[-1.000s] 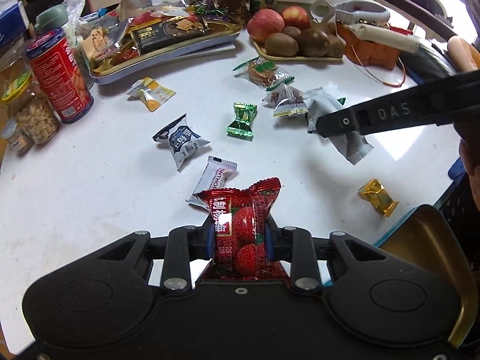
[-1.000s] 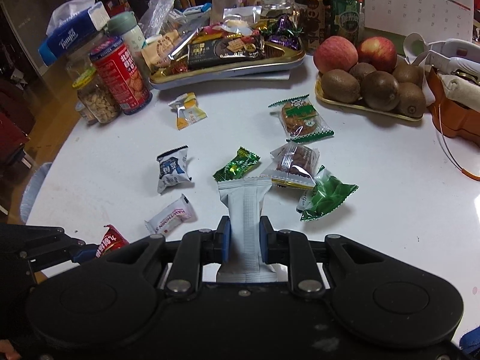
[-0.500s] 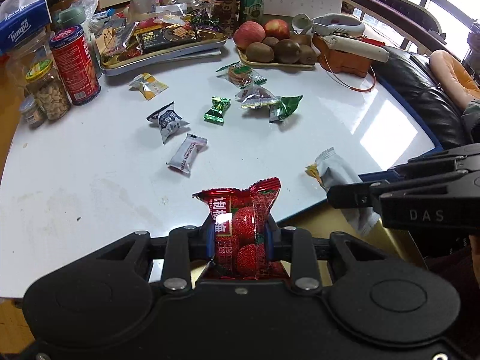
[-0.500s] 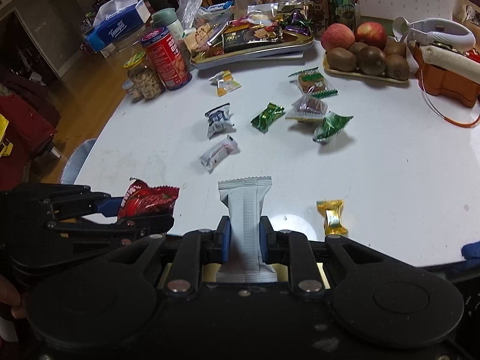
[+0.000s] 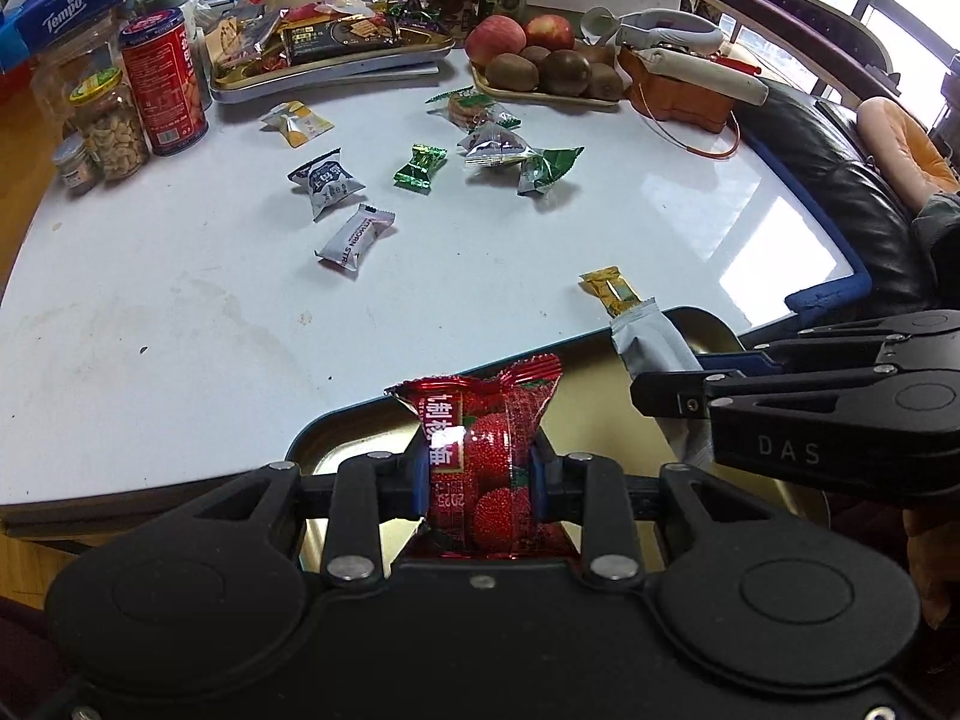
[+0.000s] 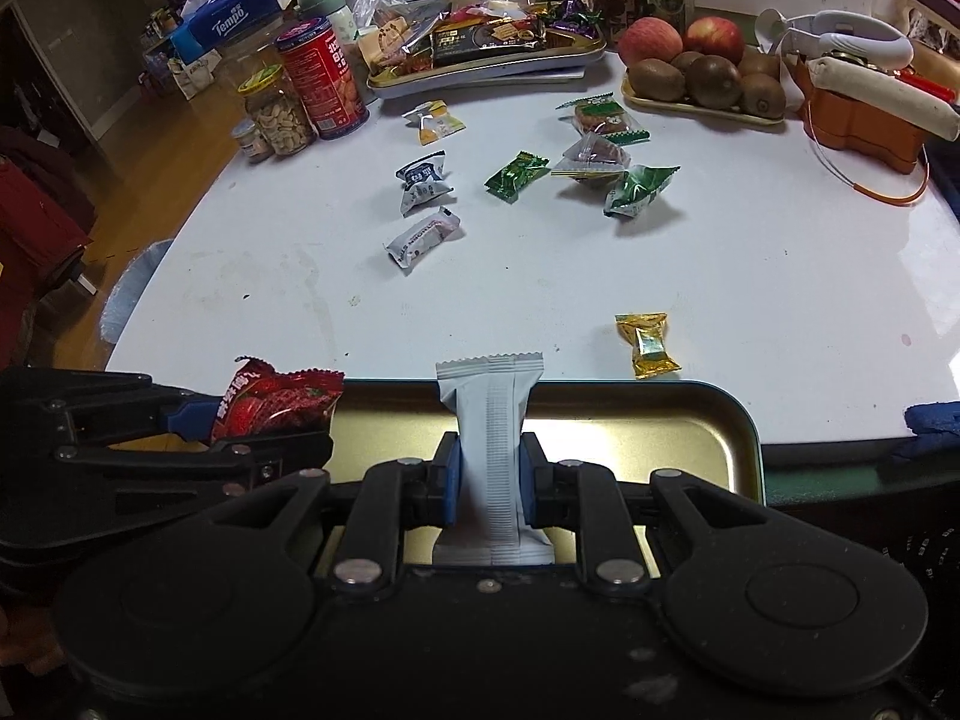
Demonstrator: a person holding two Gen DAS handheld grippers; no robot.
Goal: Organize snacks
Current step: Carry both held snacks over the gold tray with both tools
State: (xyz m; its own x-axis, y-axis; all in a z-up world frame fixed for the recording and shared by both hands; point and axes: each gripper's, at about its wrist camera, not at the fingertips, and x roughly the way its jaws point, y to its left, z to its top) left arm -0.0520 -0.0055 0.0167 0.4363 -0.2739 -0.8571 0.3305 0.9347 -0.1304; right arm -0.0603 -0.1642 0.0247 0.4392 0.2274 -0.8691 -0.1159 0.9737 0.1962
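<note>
Left gripper pinches the red crinkly strawberry-print packet; right gripper clamps the grey ribbed sachet over the gold metal tray.

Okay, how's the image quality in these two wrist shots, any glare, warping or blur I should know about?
Left wrist view: window glare whitens the table on the right, a small highlight sits on the red snack packet, and the table edge bows with fisheye distortion. Right wrist view: dimmer, darker at the left edge, a bright reflection inside the gold tin tray behind the grey snack packet. Both look sharp, without motion blur.
</note>
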